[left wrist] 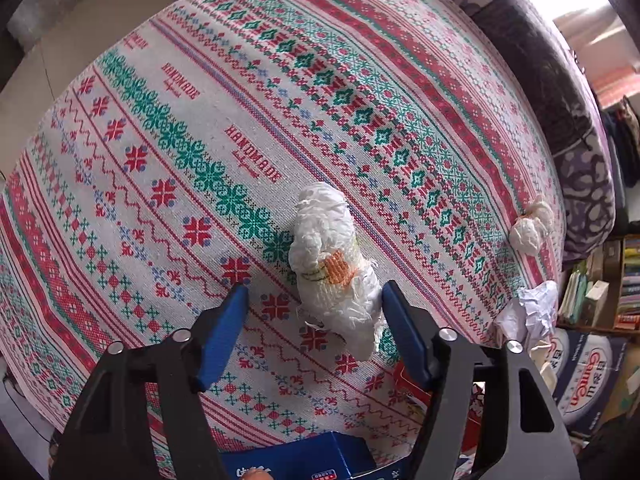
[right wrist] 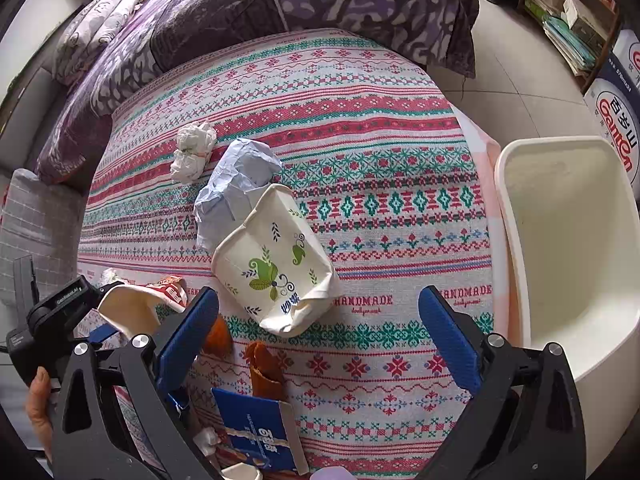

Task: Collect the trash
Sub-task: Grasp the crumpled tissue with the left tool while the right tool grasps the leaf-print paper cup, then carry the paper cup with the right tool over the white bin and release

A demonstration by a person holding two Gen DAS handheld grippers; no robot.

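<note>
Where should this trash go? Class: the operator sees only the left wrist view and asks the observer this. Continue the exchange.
Observer: A white bin stands open at the table's edge, on the right of the right wrist view.
Operator: What is the right gripper doing?
Observer: The right gripper is open, pointing down at a crushed cup with a leaf print; it grips nothing.
Operator: Any other trash that I lack?
Observer: Orange peel lies on the cloth just below that cup.
</note>
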